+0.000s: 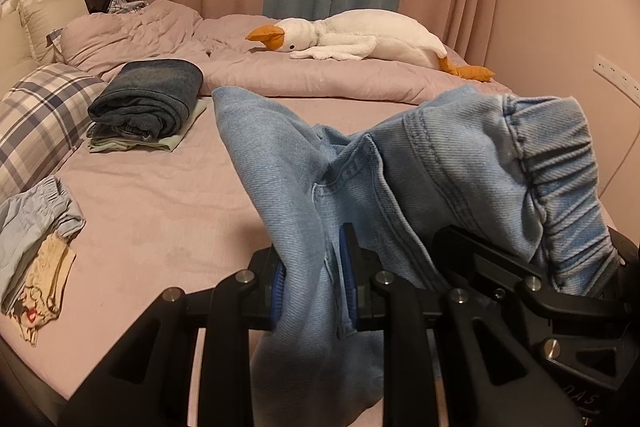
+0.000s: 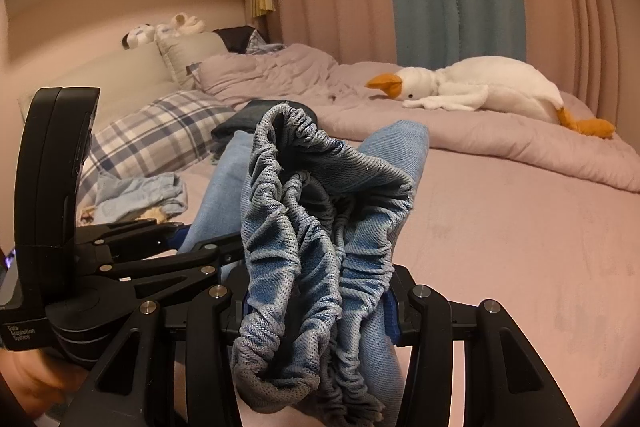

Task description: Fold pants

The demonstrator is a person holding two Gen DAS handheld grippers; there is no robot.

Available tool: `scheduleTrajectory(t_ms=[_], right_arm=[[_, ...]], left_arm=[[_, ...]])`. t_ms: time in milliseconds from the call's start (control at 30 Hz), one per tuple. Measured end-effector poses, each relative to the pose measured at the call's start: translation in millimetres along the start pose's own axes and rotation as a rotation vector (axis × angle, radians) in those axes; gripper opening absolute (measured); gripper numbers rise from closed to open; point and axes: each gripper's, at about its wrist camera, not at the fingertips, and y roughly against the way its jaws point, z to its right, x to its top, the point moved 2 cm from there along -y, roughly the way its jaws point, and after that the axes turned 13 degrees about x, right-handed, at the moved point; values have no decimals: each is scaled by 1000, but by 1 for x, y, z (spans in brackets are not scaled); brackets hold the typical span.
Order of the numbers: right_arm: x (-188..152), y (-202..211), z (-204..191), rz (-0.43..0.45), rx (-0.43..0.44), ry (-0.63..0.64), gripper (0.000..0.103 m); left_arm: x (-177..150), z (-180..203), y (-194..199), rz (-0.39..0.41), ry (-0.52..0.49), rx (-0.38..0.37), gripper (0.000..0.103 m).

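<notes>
Light blue denim pants [image 1: 400, 183] are held up above the pink bed sheet [image 1: 168, 211]. My left gripper [image 1: 314, 287] is shut on the denim near a seam, cloth bulging above and below its blue pads. My right gripper [image 2: 316, 307] is shut on the bunched elastic waistband [image 2: 304, 227] of the same pants. The two grippers are close side by side: the right one shows at the right of the left wrist view [image 1: 520, 279], the left one at the left of the right wrist view [image 2: 132, 247].
A folded stack of dark jeans [image 1: 148, 103] lies on the bed at the left, by a plaid pillow [image 1: 36, 119]. Loose clothes [image 1: 36, 243] lie at the near left edge. A plush goose [image 1: 360, 39] lies on the duvet at the back. Curtains hang behind.
</notes>
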Motion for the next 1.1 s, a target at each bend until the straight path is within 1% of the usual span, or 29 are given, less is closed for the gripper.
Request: scheduleTrajectory(t_ms=[433,733,933,1100], right_arm=[[24,-53,38,-15,-6,-5,49],[33,-92,53,-38,13,-16,49],[33,-117,63,-70,26,-30,49],[29,-140,72,-118,32,-58,49]], left_arm=[[35,-3,-67,-16,11,3,21],[47,-16,-111,-44,35,20,22],[47,-24,-139,-87,52,26,22],[42,-28,-166,-146,65,33,22]])
